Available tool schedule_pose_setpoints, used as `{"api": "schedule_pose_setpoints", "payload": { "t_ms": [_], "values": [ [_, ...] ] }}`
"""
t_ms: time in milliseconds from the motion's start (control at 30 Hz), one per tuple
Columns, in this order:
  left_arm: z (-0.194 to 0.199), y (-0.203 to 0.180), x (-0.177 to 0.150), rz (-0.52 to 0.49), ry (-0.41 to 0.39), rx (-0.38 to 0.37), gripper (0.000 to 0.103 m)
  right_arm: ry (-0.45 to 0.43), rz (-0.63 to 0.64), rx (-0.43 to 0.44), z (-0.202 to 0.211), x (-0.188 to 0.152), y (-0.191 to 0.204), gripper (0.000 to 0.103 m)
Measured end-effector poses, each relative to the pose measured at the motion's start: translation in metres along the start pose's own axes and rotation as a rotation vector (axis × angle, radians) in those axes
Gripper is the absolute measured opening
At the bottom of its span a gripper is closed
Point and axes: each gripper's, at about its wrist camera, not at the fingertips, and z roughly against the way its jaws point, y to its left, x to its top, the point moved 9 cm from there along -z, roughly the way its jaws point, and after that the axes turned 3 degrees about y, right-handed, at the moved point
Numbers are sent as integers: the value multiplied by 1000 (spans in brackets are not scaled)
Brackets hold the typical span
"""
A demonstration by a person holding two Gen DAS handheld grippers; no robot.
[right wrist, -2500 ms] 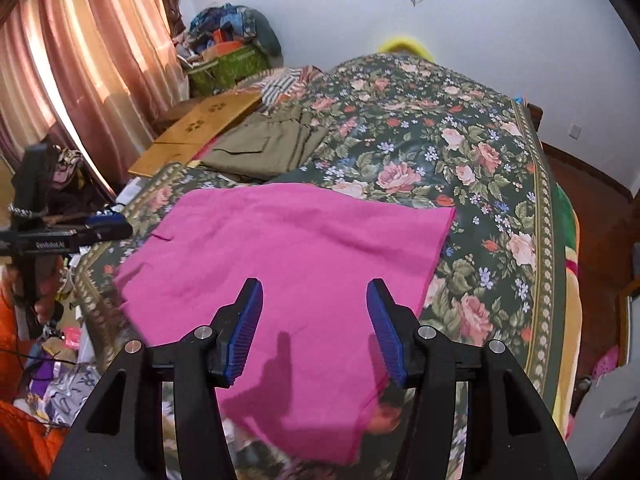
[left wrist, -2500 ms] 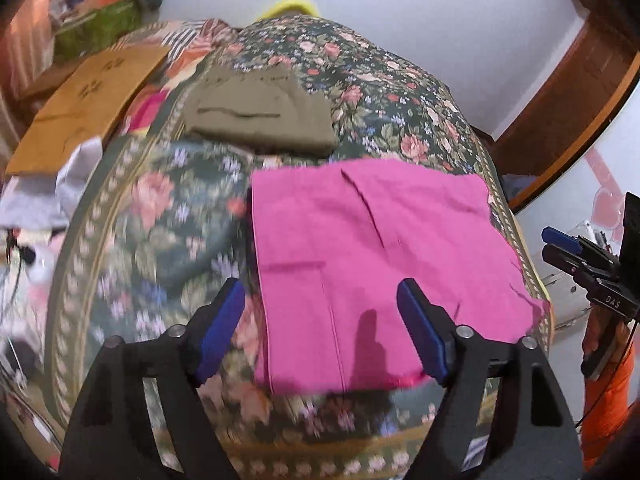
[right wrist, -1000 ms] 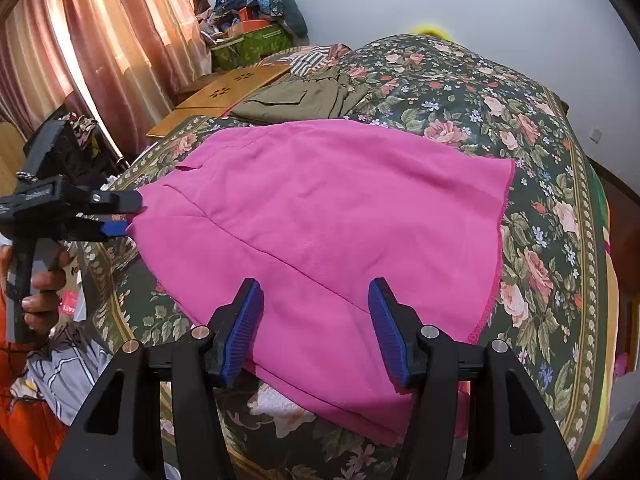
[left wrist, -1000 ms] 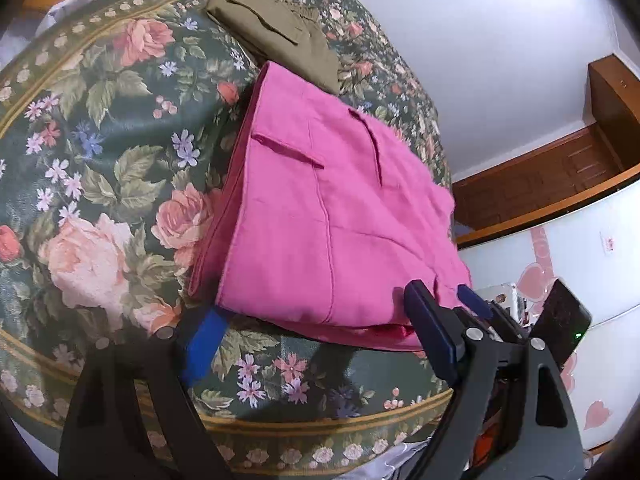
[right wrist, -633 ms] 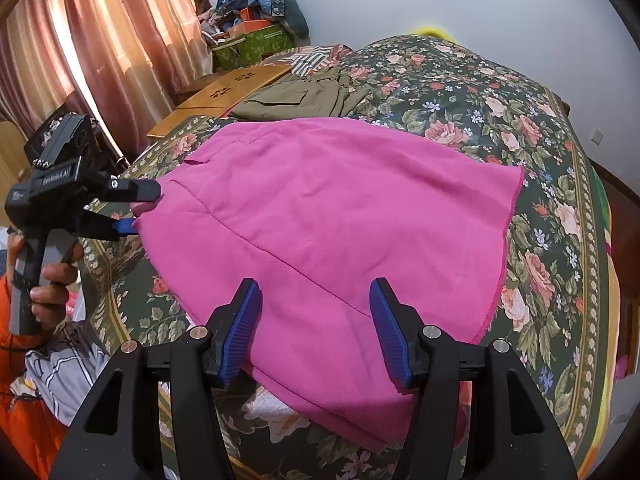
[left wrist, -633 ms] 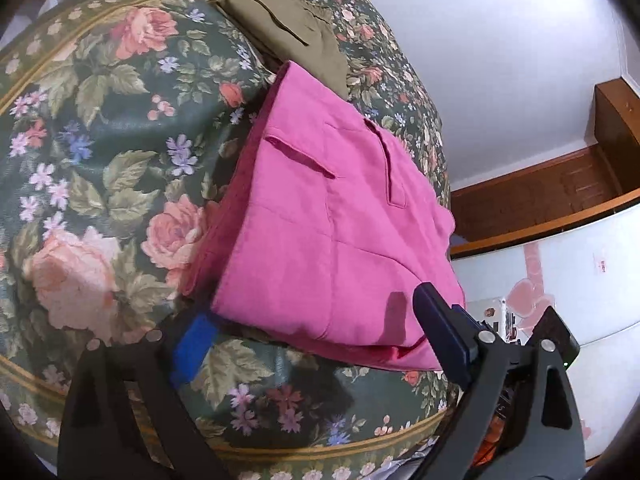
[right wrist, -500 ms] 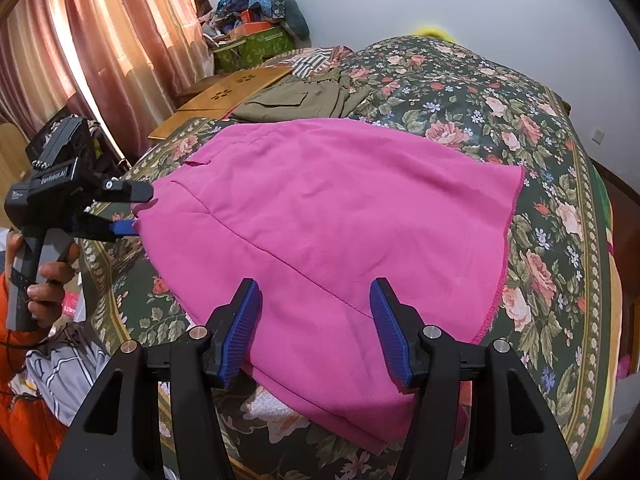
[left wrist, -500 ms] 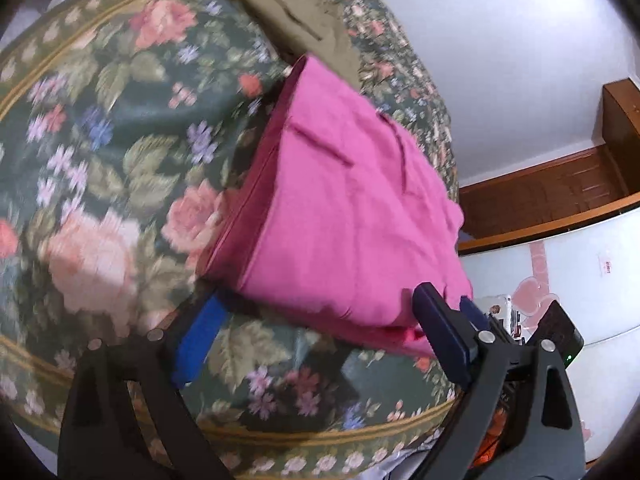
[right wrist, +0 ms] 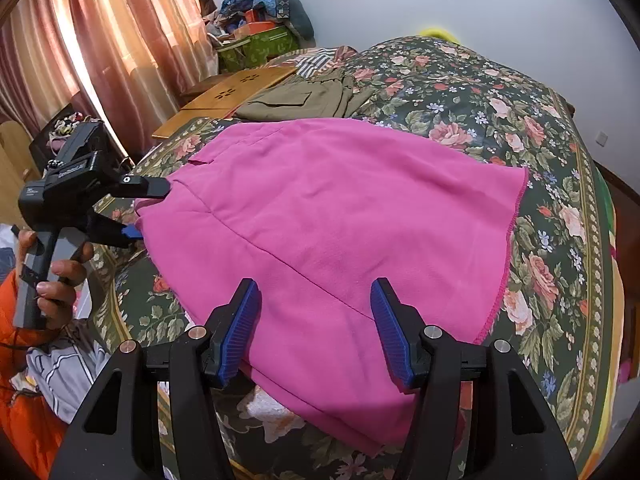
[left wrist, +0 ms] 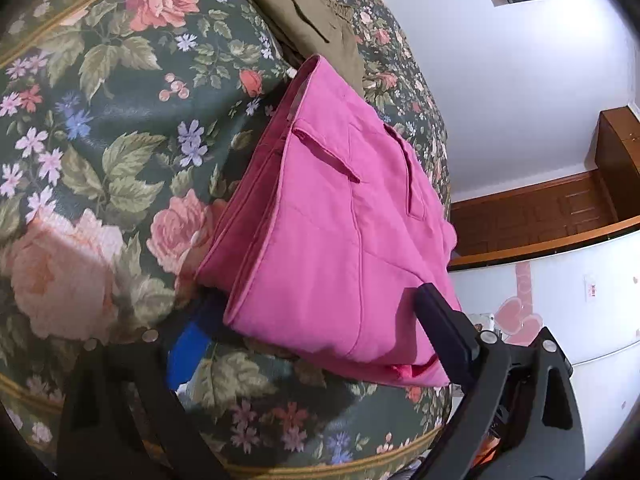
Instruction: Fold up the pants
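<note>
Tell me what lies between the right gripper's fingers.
The pink pants: their near edge lies in the open gap of the right gripper, in the right wrist view.

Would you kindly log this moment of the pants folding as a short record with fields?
garment: pink pants, spread flat on the floral bedspread
left gripper: open, its jaws straddle the waist-end edge, one finger above the cloth and one below
right gripper: open, over the near edge, gripping nothing
other clothing: olive pants, folded, beyond the pink pair
beside bed: wooden board, curtains
fold status: no new fold begun
</note>
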Motion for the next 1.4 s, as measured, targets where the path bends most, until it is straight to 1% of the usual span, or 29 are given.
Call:
{"api": "schedule_pose_setpoints", "payload": {
  "t_ms": [33, 67, 100, 167, 200, 267, 333, 367, 400, 433, 533, 600, 733, 867, 1000, 1100, 1233, 1300, 1333, 1400],
  "values": [
    [0, 0, 2, 1, -7, 1, 94, 0, 0, 1, 0, 0, 0, 55],
    [2, 1, 4, 2, -14, 8, 86, 0, -1, 2, 0, 0, 0, 55],
    [4, 2, 4, -1, -22, 22, 82, 0, -2, 2, 0, 0, 0, 55],
    [7, 5, 5, -21, -31, 48, 68, 0, -4, 3, 0, 0, 0, 55],
    [8, 5, 4, -31, -32, 55, 66, 0, -4, 3, 0, 0, 0, 55],
    [9, 3, 3, -54, -34, 69, 49, 1, -4, 4, 0, 0, 0, 55],
    [7, -4, 5, -85, -44, 94, 38, 1, -3, 5, 0, -1, 0, 55],
    [7, -9, 7, -108, -53, 106, 35, 1, -4, 5, 0, -1, 0, 55],
    [8, -13, 7, -132, -63, 125, 34, 1, -5, 5, 0, -1, 0, 55],
    [11, -19, 8, -177, -81, 161, 32, 1, -5, 5, 0, 0, 0, 55],
    [15, -39, 10, -292, -131, 238, 30, 3, -11, 3, 0, 0, 0, 55],
    [20, -52, 12, -358, -158, 277, 29, 7, -18, -2, 0, 1, 0, 55],
    [35, -79, 15, -466, -228, 307, 28, 20, -66, -11, 3, 4, -2, 55],
    [53, -108, 12, -585, -300, 346, 27, -2, -122, 32, 9, 11, 4, 55],
    [65, -127, 6, -658, -328, 345, 26, -39, -140, 70, 9, 24, 14, 55],
    [68, -137, 1, -688, -337, 336, 25, -41, -130, 98, 1, 34, 26, 55],
    [70, -147, -5, -710, -338, 309, 23, 5, -90, 128, -17, 35, 45, 55],
    [69, -150, -8, -713, -337, 285, 22, 32, -81, 166, -26, 31, 54, 56],
    [68, -150, -9, -712, -333, 272, 22, 35, -75, 172, -28, 31, 57, 56],
    [67, -150, -9, -713, -333, 274, 22, 40, -63, 173, -28, 31, 59, 56]
  ]
}}
